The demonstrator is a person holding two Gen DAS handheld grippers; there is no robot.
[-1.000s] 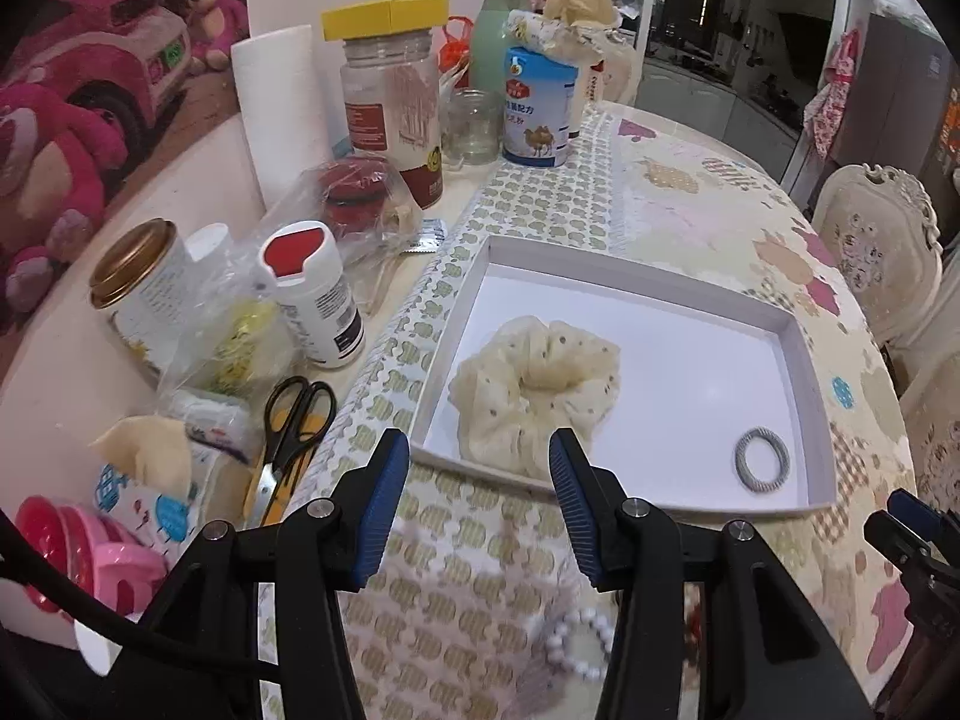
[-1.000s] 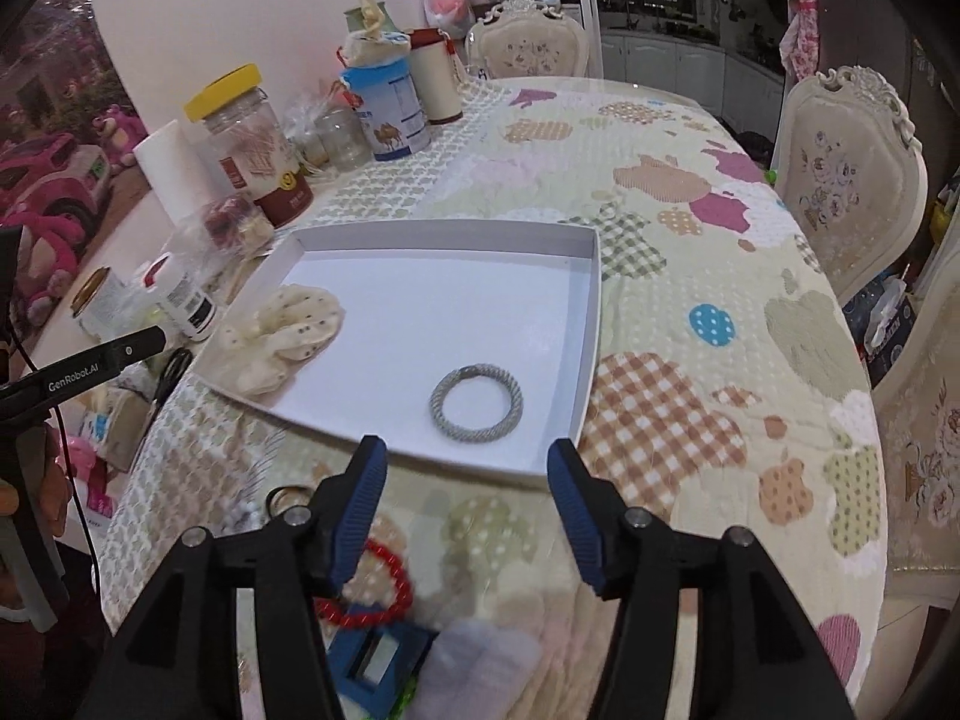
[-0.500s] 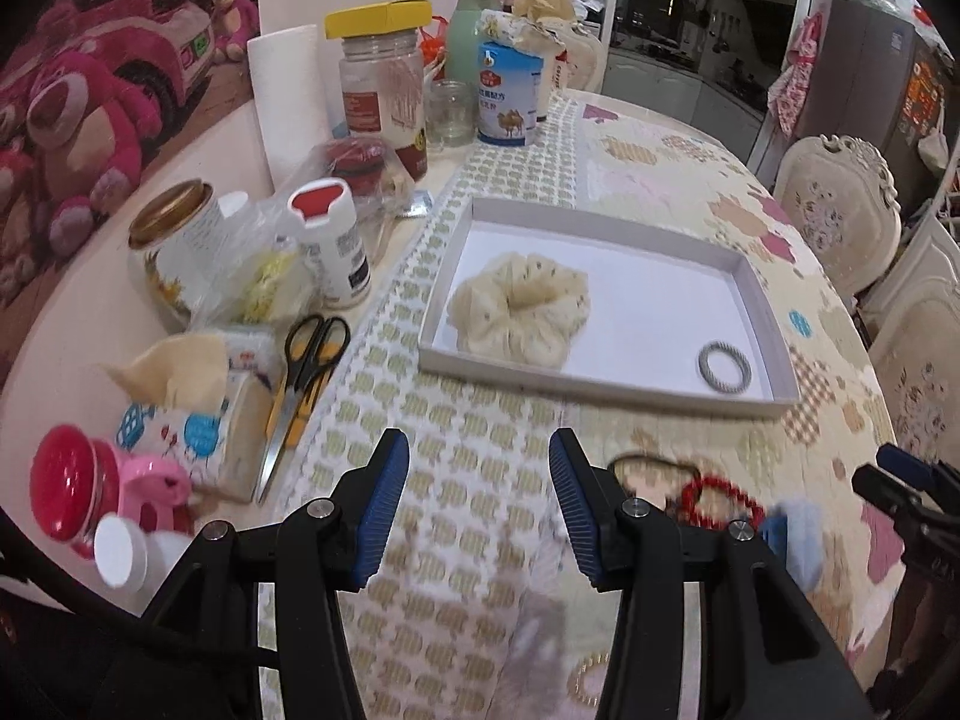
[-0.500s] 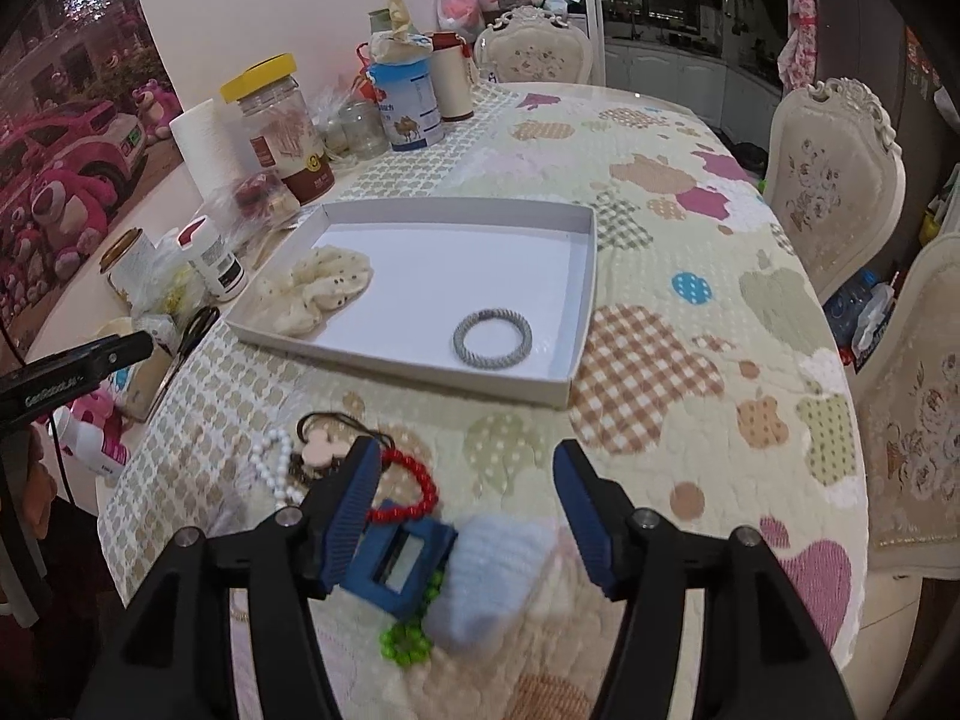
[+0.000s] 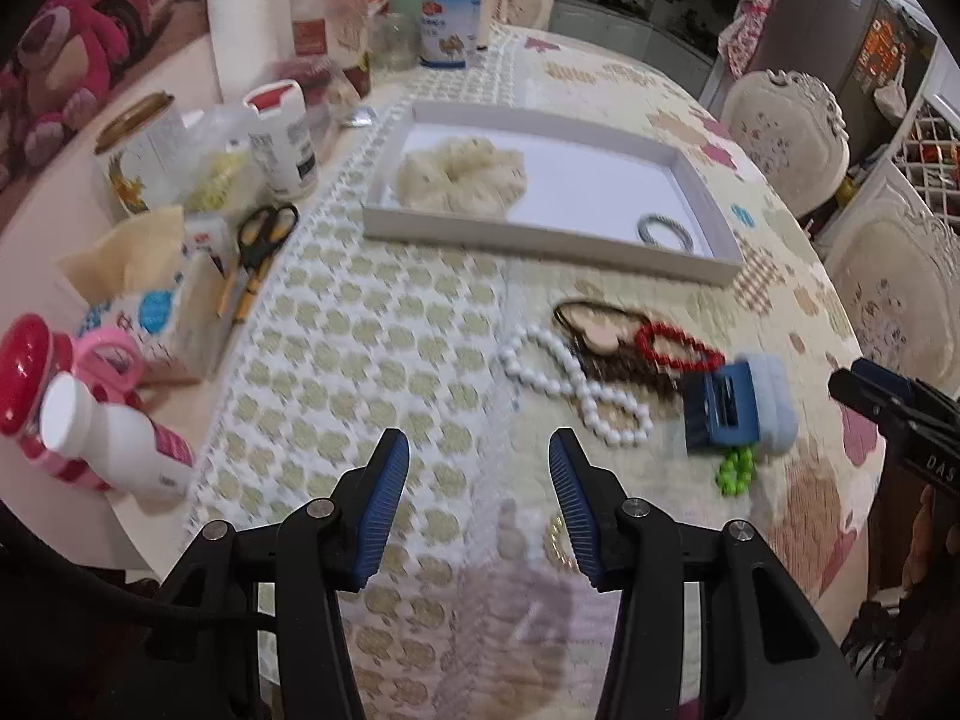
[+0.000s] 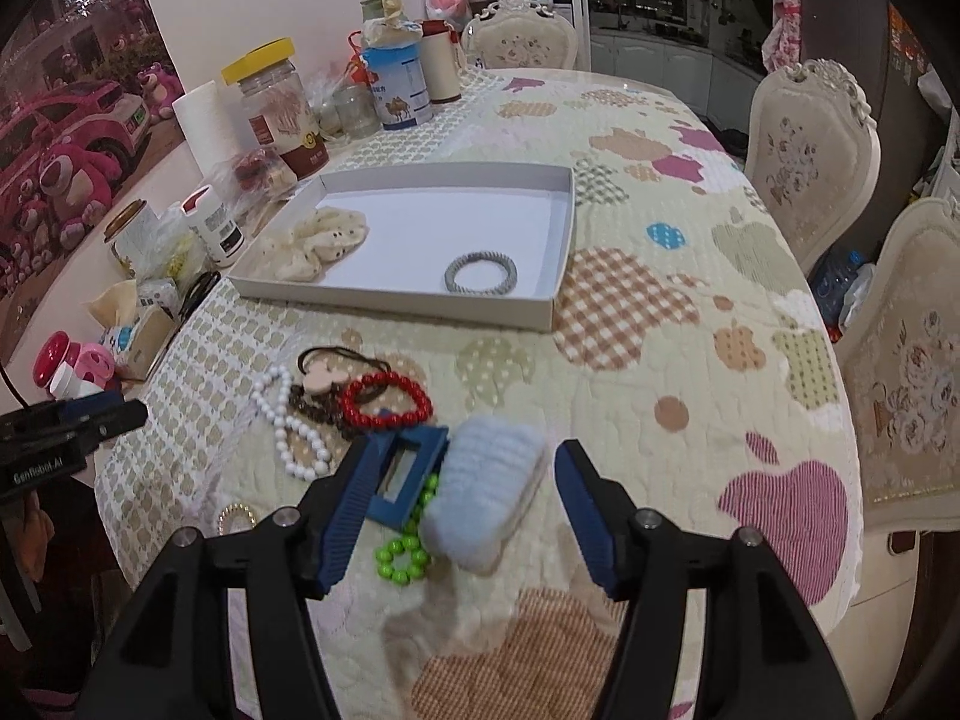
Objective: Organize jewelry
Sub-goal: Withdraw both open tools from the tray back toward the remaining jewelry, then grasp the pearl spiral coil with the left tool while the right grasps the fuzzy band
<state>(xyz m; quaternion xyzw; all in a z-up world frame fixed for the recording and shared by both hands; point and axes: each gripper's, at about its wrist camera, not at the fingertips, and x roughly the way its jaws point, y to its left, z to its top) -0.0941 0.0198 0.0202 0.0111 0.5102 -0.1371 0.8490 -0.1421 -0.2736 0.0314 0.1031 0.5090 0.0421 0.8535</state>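
A white tray (image 5: 540, 240) (image 6: 396, 300) holds a cream scrunchie (image 5: 462, 177) (image 6: 312, 243) and a grey hair tie (image 5: 663, 231) (image 6: 480, 272). On the cloth in front of it lie a white bead bracelet (image 5: 576, 387) (image 6: 294, 426), a red bead bracelet (image 5: 678, 348) (image 6: 387, 399), a blue clip with a pale-blue fluffy pad (image 5: 720, 408) (image 6: 486, 492) and green beads (image 5: 735, 471) (image 6: 405, 555). My left gripper (image 5: 477, 450) is open over bare cloth, left of the pile. My right gripper (image 6: 462, 462) is open, its fingers framing the fluffy clip without pressing it.
Jars, bottles, black scissors (image 5: 261, 240), a tissue pack (image 5: 144, 300) and a paper roll crowd the table's left side. Cream chairs (image 6: 804, 156) stand along the right. A small gold ring (image 6: 237, 516) lies near the front edge of the table.
Both grippers have drawn back from the tray toward the near edge of the table. The pile of bracelets and the blue clip has come into view. The right jaws stand slightly wider.
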